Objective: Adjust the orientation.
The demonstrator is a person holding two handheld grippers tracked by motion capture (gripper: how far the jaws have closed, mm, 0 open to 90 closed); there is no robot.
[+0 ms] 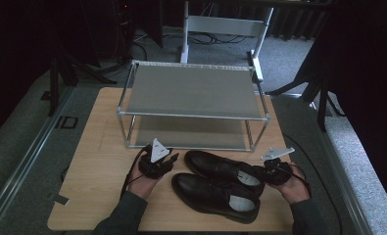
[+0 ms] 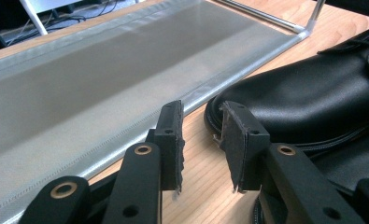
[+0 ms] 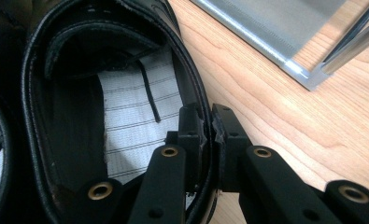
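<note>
The left gripper is being held released, its jaws apart with nothing between them, the toe of the far shoe lying just beside its right-hand pad and the rack's lower shelf ahead of it. The right gripper is being kept clenched on the far shoe's heel collar, one pad inside the opening and one outside. For a level lift onto the rack, the toe is probably best being steadied from the left while the collar grip is being kept firm.
</note>
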